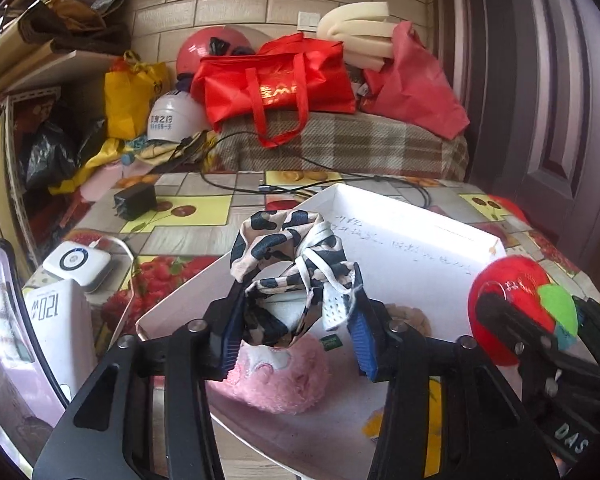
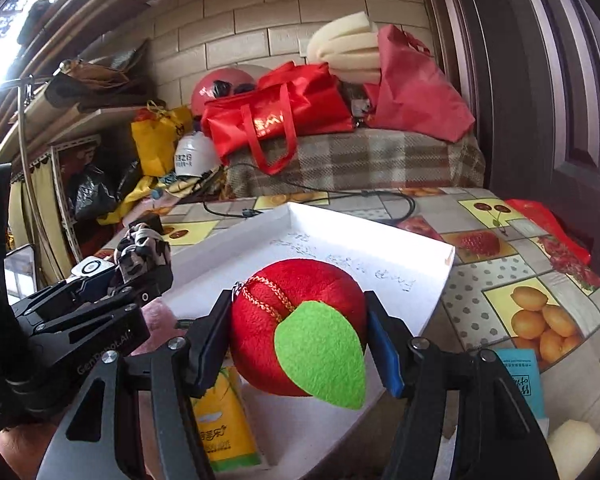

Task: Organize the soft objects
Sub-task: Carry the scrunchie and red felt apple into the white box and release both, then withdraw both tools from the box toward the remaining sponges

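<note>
Here the plush apple's green leaf points toward the camera.

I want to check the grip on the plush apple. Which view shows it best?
The right wrist view: the plush apple fills the centre, between the right gripper's fingers. The left wrist view shows it only at the right edge, partly hidden.

White tray: far half of floor bare, open from above. Near half occupied: pink plush, yellow tissue pack. Tabletop right of tray open; left side holds power bank and charger; cable crosses behind tray.
</note>
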Available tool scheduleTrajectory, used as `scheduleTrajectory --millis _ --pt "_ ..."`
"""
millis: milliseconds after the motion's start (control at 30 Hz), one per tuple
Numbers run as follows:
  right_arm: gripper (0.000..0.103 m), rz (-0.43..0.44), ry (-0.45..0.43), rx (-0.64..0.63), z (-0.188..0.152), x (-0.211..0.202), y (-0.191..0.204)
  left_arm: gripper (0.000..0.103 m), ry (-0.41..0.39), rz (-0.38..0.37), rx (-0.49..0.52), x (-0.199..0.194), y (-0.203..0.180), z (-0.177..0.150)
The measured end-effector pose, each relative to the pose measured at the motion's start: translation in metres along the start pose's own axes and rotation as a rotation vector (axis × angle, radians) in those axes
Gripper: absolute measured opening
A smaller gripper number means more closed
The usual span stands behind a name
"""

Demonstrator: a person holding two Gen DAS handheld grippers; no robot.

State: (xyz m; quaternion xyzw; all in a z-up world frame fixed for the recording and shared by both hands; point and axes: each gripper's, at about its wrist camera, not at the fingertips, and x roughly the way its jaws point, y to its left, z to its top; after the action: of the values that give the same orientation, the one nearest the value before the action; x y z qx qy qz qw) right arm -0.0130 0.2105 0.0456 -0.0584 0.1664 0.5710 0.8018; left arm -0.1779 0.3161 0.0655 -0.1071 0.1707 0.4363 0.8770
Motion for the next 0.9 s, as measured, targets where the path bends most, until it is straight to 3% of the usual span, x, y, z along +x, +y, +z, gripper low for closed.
scheduleTrajectory --millis 67,167,233,900 --pt "0.086 -0.002 0.001 -0.014 0.000 0.000 0.004 0.074 -0.016 0.020 -0.009 -0.003 0.002 0.000" --pt "0.093 -0.013 -0.030 -0.011 -0.001 -0.007 0.002 0.096 -0.024 0.027 -0.049 -0.004 0.010 0.000" --pt "0.103 -0.021 -0.032 -0.004 0.000 -0.008 0.000 0.103 -0.021 0.031 -0.074 -0.004 0.015 0.000" --pt "0.103 -0.025 -0.127 -0.084 -0.004 -0.032 0.016 0.103 -0.108 0.057 -0.069 -0.020 0.015 -0.003"
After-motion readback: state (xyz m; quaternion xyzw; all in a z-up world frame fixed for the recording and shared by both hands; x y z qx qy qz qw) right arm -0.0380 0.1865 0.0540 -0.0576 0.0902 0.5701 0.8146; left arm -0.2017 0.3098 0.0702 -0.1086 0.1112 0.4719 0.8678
